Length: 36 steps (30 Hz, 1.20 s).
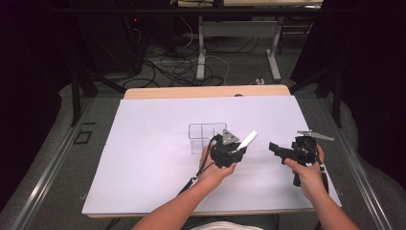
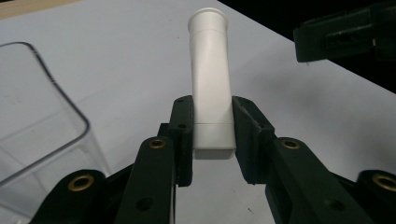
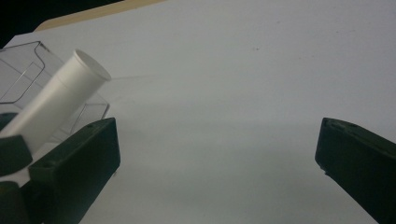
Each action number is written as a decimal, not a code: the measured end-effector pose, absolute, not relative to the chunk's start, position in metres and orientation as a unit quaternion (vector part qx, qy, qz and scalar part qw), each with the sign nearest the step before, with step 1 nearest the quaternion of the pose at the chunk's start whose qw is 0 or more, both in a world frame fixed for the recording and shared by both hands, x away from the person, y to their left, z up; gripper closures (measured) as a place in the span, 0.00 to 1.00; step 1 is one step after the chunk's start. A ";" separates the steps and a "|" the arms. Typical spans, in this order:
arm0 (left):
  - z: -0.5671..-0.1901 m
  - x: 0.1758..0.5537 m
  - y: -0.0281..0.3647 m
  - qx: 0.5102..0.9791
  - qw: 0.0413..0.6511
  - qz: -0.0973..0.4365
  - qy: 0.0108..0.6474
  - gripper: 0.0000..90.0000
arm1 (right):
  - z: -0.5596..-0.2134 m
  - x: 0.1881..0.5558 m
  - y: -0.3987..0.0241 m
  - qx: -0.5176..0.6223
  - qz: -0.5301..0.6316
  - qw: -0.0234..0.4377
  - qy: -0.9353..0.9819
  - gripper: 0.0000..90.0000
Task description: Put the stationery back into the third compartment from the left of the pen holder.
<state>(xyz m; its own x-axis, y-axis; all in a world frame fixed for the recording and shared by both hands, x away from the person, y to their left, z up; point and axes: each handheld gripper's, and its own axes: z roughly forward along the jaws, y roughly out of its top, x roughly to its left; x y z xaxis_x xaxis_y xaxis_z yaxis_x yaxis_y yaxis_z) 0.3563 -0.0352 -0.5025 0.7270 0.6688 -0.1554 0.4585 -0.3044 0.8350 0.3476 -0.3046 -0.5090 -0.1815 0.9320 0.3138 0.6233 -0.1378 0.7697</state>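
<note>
Left gripper [image 2: 212, 135] clamped on the lower end of a white tube [image 2: 211, 88], held clear above the white table cover [image 1: 143, 158] just beside the clear plastic box [image 1: 203, 136], tube tip toward the right gripper [image 3: 217, 154], jaws spread wide with nothing between them.

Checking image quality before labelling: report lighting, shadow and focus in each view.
High view: sheet evenly lit, surroundings dark, slightly soft. Left gripper view: white tube sharp between the left gripper jaws, clear container faint. Right gripper view: dim, right gripper jaws blurred, soft shadow on the sheet.
</note>
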 end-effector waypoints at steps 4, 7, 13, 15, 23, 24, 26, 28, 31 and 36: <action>-0.498 0.357 -0.023 0.797 0.472 0.114 0.359 0.79 | -0.506 0.348 -0.300 0.615 0.435 0.171 0.635 0.07; -0.497 0.357 -0.016 0.788 0.480 0.117 0.369 0.79 | -0.505 0.348 -0.297 0.612 0.429 0.168 0.643 0.20; -0.495 0.356 -0.003 0.771 0.489 0.117 0.391 0.79 | -0.502 0.352 -0.285 0.599 0.428 0.153 0.660 0.21; -0.494 0.356 0.000 0.767 0.492 0.117 0.395 0.79 | -0.500 0.354 -0.279 0.593 0.430 0.141 0.666 0.21; -0.491 0.356 0.007 0.761 0.496 0.126 0.398 0.79 | -0.489 0.357 -0.254 0.598 0.477 0.077 0.639 0.23; -0.491 0.355 0.008 0.760 0.496 0.123 0.401 0.79 | -0.489 0.358 -0.254 0.594 0.480 0.074 0.641 0.23; -0.492 0.355 0.008 0.759 0.497 0.125 0.403 0.79 | -0.488 0.360 -0.248 0.600 0.484 0.067 0.633 0.24; -0.492 0.356 0.009 0.759 0.495 0.124 0.404 0.79 | -0.488 0.361 -0.245 0.601 0.492 0.066 0.627 0.25; -0.493 0.357 0.008 0.759 0.496 0.125 0.403 0.79 | -0.487 0.363 -0.242 0.607 0.503 0.050 0.614 0.28; -0.495 0.358 0.002 0.758 0.499 0.123 0.403 0.79 | -0.488 0.367 -0.239 0.620 0.524 0.004 0.584 0.36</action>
